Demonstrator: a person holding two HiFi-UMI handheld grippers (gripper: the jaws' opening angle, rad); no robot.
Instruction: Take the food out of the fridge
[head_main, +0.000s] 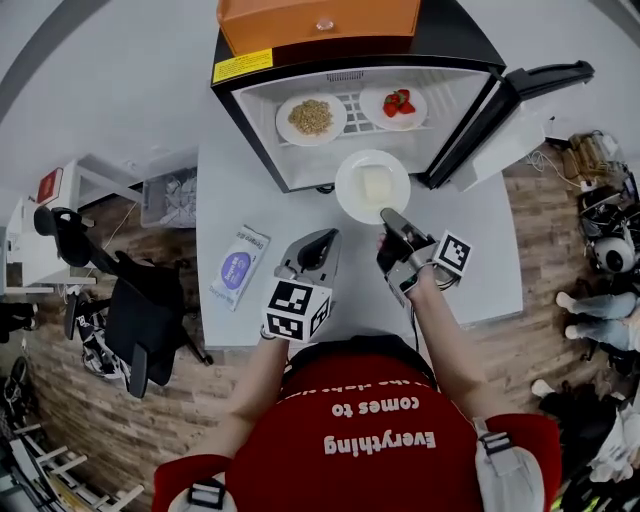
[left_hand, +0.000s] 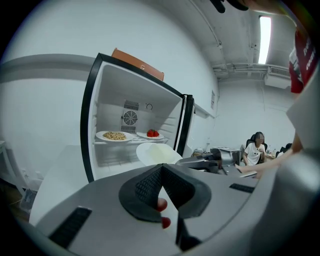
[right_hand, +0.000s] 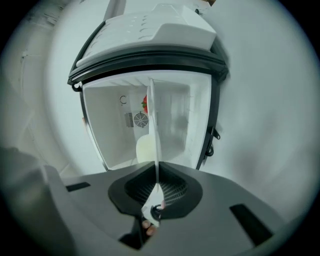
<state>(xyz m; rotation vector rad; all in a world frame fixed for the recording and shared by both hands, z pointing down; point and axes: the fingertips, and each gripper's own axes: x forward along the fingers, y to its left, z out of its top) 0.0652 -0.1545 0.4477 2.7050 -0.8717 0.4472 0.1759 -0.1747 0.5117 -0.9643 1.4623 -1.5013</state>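
A small black fridge (head_main: 250, 110) stands open on the white table (head_main: 480, 250). On its shelf sit a plate of grains (head_main: 310, 117) and a plate of strawberries (head_main: 394, 104). My right gripper (head_main: 391, 216) is shut on the near rim of a white plate (head_main: 372, 185) carrying a pale block of food, held in the air just outside the fridge mouth. The right gripper view shows that plate edge-on (right_hand: 153, 125) between the pads of the right gripper (right_hand: 156, 172). My left gripper (head_main: 325, 240) hangs shut and empty over the table, to the left of the plate (left_hand: 157, 152).
The fridge door (head_main: 510, 100) swings out to the right. An orange box (head_main: 320, 20) lies on top of the fridge. A wipes packet (head_main: 240, 265) lies at the table's left edge, with a black chair (head_main: 135, 315) beyond it. A seated person (left_hand: 255, 150) is far right.
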